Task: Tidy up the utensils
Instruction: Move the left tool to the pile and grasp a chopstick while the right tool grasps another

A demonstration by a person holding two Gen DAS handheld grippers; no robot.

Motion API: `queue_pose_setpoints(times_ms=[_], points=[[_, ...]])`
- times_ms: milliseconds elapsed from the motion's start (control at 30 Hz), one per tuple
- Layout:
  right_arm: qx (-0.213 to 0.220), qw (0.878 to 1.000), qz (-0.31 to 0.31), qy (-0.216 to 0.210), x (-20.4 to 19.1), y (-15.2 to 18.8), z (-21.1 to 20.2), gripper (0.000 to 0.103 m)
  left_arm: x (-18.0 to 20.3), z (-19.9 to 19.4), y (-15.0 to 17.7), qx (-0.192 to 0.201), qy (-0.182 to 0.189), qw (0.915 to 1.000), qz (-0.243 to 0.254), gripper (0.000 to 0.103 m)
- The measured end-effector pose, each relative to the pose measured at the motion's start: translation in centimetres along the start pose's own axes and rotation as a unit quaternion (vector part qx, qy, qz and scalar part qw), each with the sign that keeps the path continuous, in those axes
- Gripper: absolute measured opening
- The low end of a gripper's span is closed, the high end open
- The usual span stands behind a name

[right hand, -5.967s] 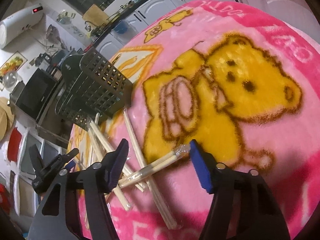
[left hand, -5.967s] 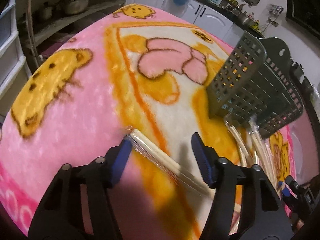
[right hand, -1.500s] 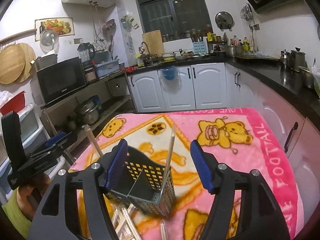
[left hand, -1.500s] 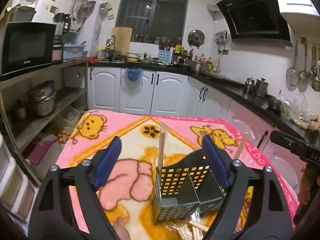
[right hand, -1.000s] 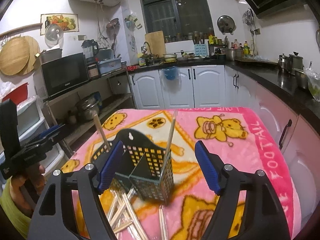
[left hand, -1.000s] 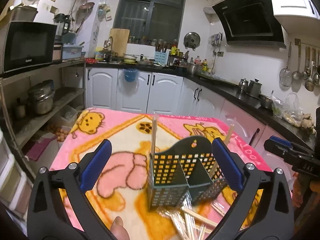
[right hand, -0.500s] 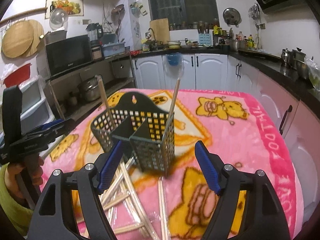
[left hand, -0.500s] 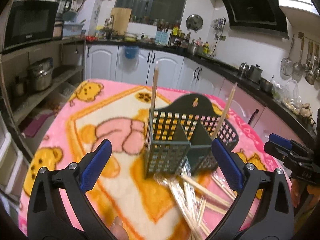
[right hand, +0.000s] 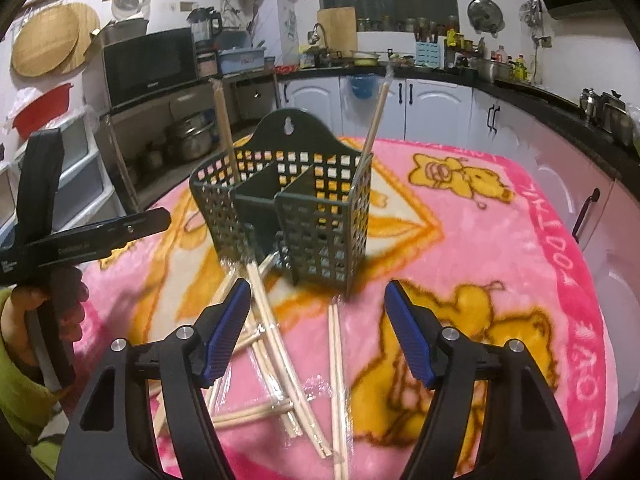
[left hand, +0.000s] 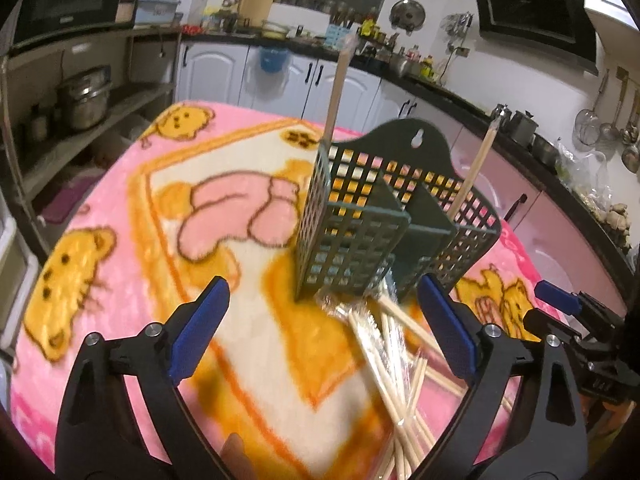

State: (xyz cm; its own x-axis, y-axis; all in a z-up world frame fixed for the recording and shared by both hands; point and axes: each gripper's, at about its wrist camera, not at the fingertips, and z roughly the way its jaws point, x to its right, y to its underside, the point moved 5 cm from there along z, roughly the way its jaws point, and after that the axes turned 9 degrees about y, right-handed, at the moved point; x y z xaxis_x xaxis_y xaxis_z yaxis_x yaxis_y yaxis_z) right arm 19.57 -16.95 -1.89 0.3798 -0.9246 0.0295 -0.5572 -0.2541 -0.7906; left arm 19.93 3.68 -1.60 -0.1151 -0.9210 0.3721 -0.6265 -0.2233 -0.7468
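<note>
On a table draped in a pink fleece blanket (right hand: 500,248) printed with yellow bears, a dark green perforated plastic utensil caddy (right hand: 304,216) with a hanging-hole back plate stands upright, its compartments split by solid dividers. Two wrapped pairs of pale wooden chopsticks (right hand: 374,120) already stand in it, one leaning in each outer compartment; the middle section looks empty. A scatter of loose wrapped chopsticks (right hand: 280,352) lies criss-crossed on the blanket just in front of the caddy, some touching its base, so most of the sorting appears still to be done.

The left gripper (left hand: 320,328), black with blue pads, hangs above the near edge of that pile with its jaws spread wide and nothing between them; they have just been narrowing slightly. The right gripper (right hand: 316,328), of the same make, is likewise released and empty over the heap, its jaws also just closing a little with only loose sticks lying below them. A person's hand in a green sleeve (right hand: 24,392) carries the left tool at the edge of the right camera's view. Both tools seem poised to pick the next pair.
</note>
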Motion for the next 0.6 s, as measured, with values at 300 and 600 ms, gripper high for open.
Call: queue_pose_setpoints(times_ms=[300,600], points=[[-0.033,0.999,-0.031,-0.018,-1.9,1.3,1.9,0.055,-1.0,1.8,2.1,-0.049,0.013,0.9984,-0.026,0.071],[-0.084,0.994,-0.047,-0.055,-3.3,1.7,5.5,0.039,-1.7,4.5,3.8,-0.115,0.065,0.9881,-0.078,0.053]])
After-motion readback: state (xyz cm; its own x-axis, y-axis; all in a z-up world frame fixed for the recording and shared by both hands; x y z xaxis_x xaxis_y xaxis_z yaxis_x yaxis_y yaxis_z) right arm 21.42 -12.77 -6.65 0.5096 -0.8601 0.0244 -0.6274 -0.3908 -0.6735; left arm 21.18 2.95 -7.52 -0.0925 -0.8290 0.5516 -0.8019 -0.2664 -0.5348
